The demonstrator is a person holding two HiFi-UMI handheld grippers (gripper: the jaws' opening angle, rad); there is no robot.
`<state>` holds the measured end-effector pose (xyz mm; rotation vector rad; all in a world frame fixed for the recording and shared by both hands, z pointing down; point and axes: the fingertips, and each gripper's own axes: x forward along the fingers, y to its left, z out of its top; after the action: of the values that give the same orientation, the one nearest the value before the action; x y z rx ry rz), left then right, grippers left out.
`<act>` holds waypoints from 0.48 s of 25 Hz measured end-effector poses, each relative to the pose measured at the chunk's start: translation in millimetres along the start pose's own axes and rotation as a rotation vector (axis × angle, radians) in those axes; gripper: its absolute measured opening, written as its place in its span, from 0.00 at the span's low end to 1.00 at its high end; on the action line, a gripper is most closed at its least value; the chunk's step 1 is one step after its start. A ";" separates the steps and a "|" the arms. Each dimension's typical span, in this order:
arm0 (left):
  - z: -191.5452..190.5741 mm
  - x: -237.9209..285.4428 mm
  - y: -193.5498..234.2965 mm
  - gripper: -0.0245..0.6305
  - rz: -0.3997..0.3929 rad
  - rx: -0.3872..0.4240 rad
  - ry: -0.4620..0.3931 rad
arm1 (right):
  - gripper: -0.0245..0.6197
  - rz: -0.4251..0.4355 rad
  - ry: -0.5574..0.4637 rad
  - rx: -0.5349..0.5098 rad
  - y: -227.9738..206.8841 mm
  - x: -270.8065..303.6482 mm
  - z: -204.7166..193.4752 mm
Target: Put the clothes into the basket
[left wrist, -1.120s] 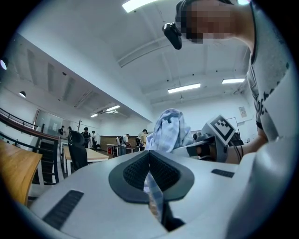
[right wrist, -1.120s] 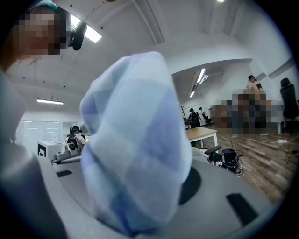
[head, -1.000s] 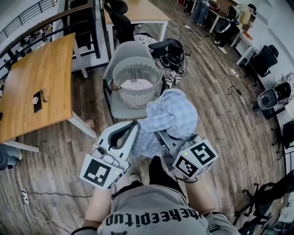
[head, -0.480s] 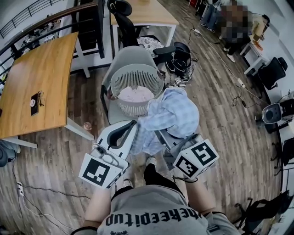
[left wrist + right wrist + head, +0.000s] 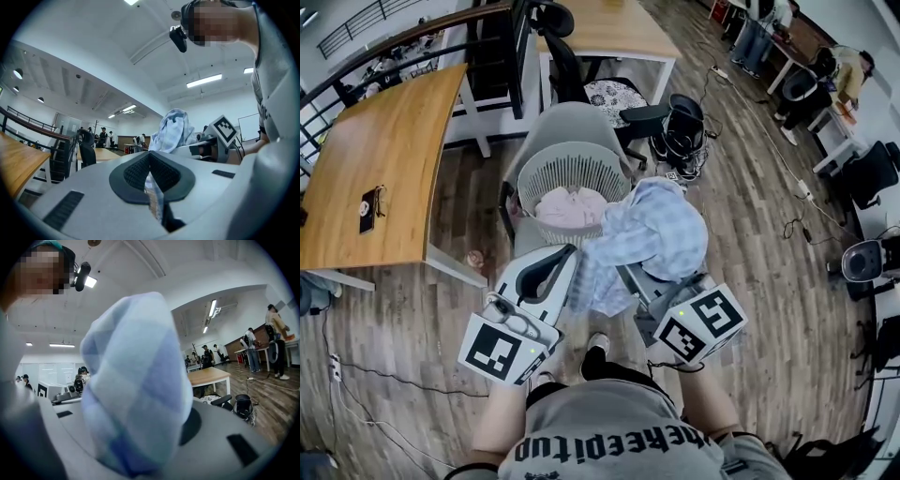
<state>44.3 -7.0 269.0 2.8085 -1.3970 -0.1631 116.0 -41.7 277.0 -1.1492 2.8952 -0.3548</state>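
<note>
A white slatted basket (image 5: 572, 178) stands on a grey chair (image 5: 567, 117) with pinkish clothes (image 5: 567, 206) inside. I hold a light blue checked cloth (image 5: 656, 234) just in front of the basket's near right rim. My left gripper (image 5: 567, 261) is shut on a thin edge of the cloth (image 5: 153, 199), and the bulk rises behind its jaws. My right gripper (image 5: 630, 274) is shut on a thick bunch of the same cloth (image 5: 136, 380), which hides its fingertips. Both grippers point level, side by side.
A wooden table (image 5: 384, 159) with a phone (image 5: 367, 208) stands at the left. Behind the basket are a black office chair (image 5: 553, 37) and another table. Black bags (image 5: 680, 127) and cables lie on the floor at the right. People stand at far desks (image 5: 825, 66).
Both grippers have carried the blue cloth forward. The basket and chair now lie closer, and the cloth's far edge overlaps the basket's rim.
</note>
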 end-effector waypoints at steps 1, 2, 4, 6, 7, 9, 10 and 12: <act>-0.7 5.2 -1.1 0.06 0.008 0.003 0.002 | 0.34 0.007 0.001 0.002 -5.9 0.3 0.9; -1.3 10.1 -2.4 0.06 0.016 0.005 0.004 | 0.34 0.015 0.001 0.004 -11.5 0.5 1.7; -2.9 19.2 -5.2 0.06 0.030 0.009 0.005 | 0.34 0.031 0.002 0.007 -21.6 0.5 2.7; -5.0 26.9 -7.9 0.06 0.041 0.010 0.006 | 0.34 0.046 0.002 0.007 -30.0 0.3 2.7; -5.8 30.1 -9.4 0.06 0.045 0.009 0.005 | 0.34 0.053 0.002 0.007 -33.7 0.1 2.4; -6.7 35.5 -12.8 0.06 0.052 0.009 0.001 | 0.34 0.064 0.000 0.009 -40.3 -0.9 2.2; -7.2 38.0 -14.5 0.06 0.055 0.010 0.000 | 0.34 0.067 -0.002 0.011 -43.5 -1.7 2.2; -8.6 42.3 -17.6 0.06 0.060 0.016 0.006 | 0.34 0.072 -0.008 0.017 -49.0 -3.4 1.8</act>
<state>84.4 -30.4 272.7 2.7737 -1.4859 -0.1435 151.8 -74.4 285.4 -1.0389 2.9115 -0.3725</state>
